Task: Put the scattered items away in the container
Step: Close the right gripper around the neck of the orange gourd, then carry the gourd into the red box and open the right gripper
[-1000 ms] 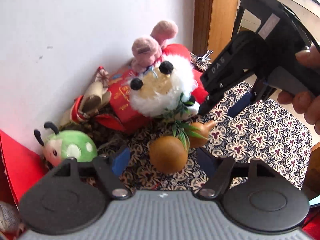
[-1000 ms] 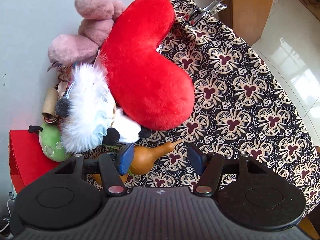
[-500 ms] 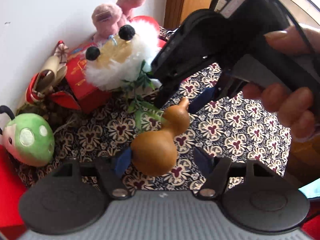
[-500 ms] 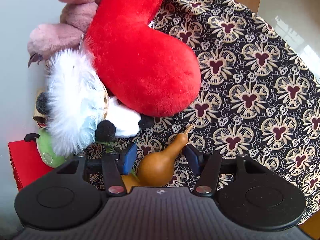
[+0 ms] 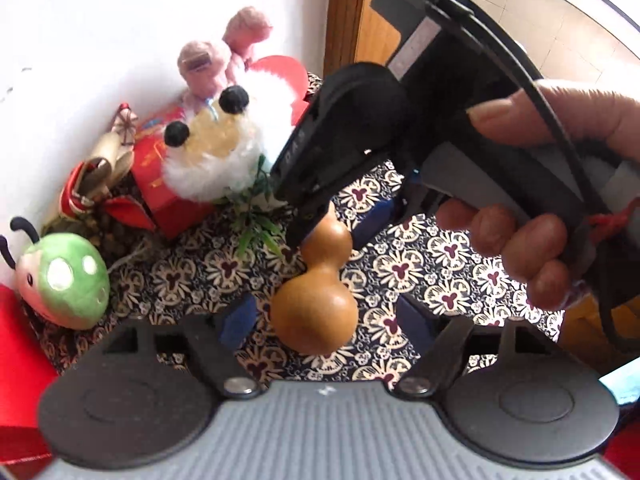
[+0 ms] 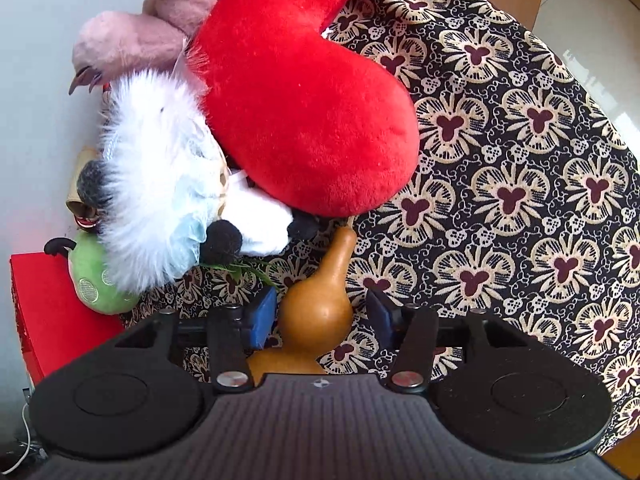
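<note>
At the bottom centre of the right wrist view, the gourd (image 6: 320, 304) is straddled, not yet clamped, by the right gripper (image 6: 322, 314); the left gripper (image 5: 324, 320) is likewise spread. Plush toys (image 6: 160, 184) are left scattered at upper left; no container is identifiable.

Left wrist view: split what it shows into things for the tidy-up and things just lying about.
For the job: gourd, green bug plush, white fluffy plush, pink plush, red gift box.
Just there: patterned cloth, white wall, wooden frame.
</note>
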`<state>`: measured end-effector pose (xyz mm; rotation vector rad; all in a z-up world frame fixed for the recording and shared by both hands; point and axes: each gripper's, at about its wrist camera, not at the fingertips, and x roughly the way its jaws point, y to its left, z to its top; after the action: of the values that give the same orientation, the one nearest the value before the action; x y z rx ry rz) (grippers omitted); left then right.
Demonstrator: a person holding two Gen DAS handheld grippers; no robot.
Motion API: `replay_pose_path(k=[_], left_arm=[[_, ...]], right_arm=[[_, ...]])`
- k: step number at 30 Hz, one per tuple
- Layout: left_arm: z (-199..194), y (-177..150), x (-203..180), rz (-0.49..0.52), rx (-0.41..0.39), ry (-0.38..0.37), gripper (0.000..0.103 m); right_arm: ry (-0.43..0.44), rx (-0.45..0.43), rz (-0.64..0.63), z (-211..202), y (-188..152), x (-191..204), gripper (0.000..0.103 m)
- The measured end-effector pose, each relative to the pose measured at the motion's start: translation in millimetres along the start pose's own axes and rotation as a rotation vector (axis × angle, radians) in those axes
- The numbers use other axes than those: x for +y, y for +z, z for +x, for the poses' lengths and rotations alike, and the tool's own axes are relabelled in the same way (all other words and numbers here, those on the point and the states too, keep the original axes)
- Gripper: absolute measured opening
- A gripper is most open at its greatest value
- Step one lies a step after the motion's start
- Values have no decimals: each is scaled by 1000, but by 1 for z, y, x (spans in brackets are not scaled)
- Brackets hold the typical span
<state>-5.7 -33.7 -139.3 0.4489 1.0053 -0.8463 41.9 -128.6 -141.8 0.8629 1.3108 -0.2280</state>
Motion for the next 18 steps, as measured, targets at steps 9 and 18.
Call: replay_pose_path(k=[9,18], left_arm=[[33,-4,1,-47,79,-11,61],[-6,-23,-15,-6,45,-17,60]], right_arm=[[-8,-2,-69,-3,-5,30,40],[31,-9,-140,-40,-35,60,40]])
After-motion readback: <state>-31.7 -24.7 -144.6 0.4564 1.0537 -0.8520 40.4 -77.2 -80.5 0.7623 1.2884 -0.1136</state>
